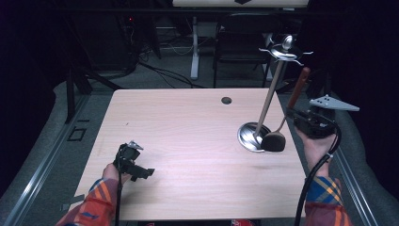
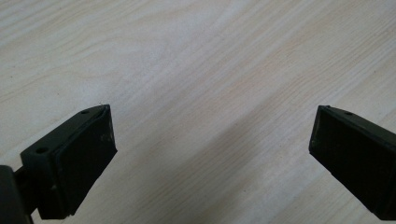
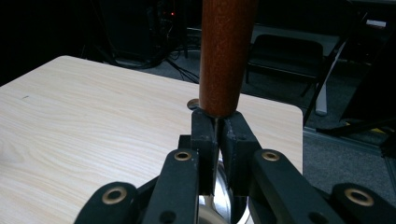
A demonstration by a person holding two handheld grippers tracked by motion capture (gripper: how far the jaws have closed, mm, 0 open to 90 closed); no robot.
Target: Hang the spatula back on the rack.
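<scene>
The worktop (image 1: 188, 141) is a pale wooden slab, bare over most of its surface; toward its right side stands a metal rack (image 1: 268, 101), a tall thin pole on a round shiny base, with small hooks splayed out at the top; every hook that can be seen hangs free.

The right gripper (image 1: 301, 115) is held beside the right edge of the worktop, near the rack; its jaws are pressed narrow on a kitchen utensil (image 1: 287, 113), gripping the thin metal shank just below the reddish wooden handle, as the right gripper view shows (image 3: 224, 56); the handle points up and away, while the dark head hangs low, close by the rack's base, though whether it touches the base or the worktop I cannot tell.

The left gripper (image 1: 141, 169) rests low over the near left part of the worktop, well apart from the rack; its jaws stand wide with nothing but wood grain between them.

As a judgement, the job looks like hanging the utensil on the rack; the pick-up is done; lifting it to the hooks and hanging it there is left.
</scene>
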